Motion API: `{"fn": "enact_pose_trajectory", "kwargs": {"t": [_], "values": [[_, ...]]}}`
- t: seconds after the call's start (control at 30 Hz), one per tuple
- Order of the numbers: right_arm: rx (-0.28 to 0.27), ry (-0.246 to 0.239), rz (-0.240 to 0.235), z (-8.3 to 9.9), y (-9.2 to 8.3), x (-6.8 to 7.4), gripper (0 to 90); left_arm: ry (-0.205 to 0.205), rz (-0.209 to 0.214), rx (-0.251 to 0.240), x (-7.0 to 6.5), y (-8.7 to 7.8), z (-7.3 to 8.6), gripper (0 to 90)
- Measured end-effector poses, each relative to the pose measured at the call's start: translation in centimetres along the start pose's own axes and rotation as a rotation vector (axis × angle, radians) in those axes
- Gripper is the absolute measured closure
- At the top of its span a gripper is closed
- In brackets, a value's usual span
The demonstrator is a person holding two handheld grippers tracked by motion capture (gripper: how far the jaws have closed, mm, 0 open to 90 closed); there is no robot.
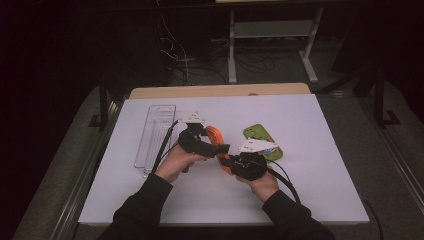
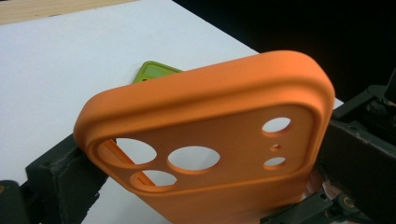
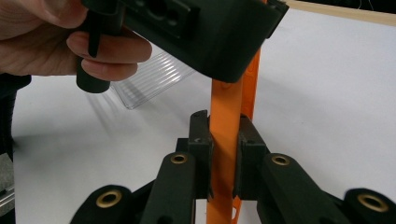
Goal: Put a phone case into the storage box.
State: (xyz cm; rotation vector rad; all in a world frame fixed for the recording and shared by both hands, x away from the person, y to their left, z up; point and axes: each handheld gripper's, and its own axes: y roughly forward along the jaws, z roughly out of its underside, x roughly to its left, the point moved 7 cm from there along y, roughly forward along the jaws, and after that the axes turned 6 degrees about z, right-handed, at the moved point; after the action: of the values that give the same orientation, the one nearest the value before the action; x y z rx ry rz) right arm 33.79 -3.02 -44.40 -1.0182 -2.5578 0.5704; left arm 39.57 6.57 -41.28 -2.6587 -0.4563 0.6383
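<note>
White table top (image 1: pixel 310 125) w/ a wood strip along its far edge, centre of the frame. Lying on it: clear plastic tray (image 1: pixel 155 132) at upper left, lengthwise front to back; green phone case (image 1: pixel 260 134) right of centre, flat, partly hidden

The work surface is a white table (image 1: pixel 320 130) with a wooden edge strip (image 1: pixel 220 90) along its far side. Beyond it stands a light metal shelf frame (image 1: pixel 272 30) on the floor, with loose cables (image 1: pixel 175 50) beside it. The surrounding room is dark. Grey flooring (image 1: pixel 385 165) borders the table on both sides.
</note>
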Motion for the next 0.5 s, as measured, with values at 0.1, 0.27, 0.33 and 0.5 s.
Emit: {"fn": "enact_pose_trajectory", "kwargs": {"t": [0.1, 0.27, 0.33, 0.5], "values": [[0.007, 0.003, -0.001, 0.09, 0.04, 0.03, 78.6, -0.004, -0.002, -0.001, 0.03, 0.05, 0.02, 0.0], [0.016, 0.005, 0.0, 0.25, 0.25, 0.16, 78.6, -0.029, -0.012, -0.006, -0.04, 0.23, 0.06, 0.0], [0.022, 0.009, 0.0, 0.33, 0.3, 0.23, 78.6, -0.027, -0.026, -0.001, 0.02, 0.3, 0.13, 0.1], [0.025, -0.001, 0.004, 0.43, 0.4, 0.2, 78.6, -0.009, -0.047, 0.001, 0.14, 0.16, 0.09, 5.2]]}}
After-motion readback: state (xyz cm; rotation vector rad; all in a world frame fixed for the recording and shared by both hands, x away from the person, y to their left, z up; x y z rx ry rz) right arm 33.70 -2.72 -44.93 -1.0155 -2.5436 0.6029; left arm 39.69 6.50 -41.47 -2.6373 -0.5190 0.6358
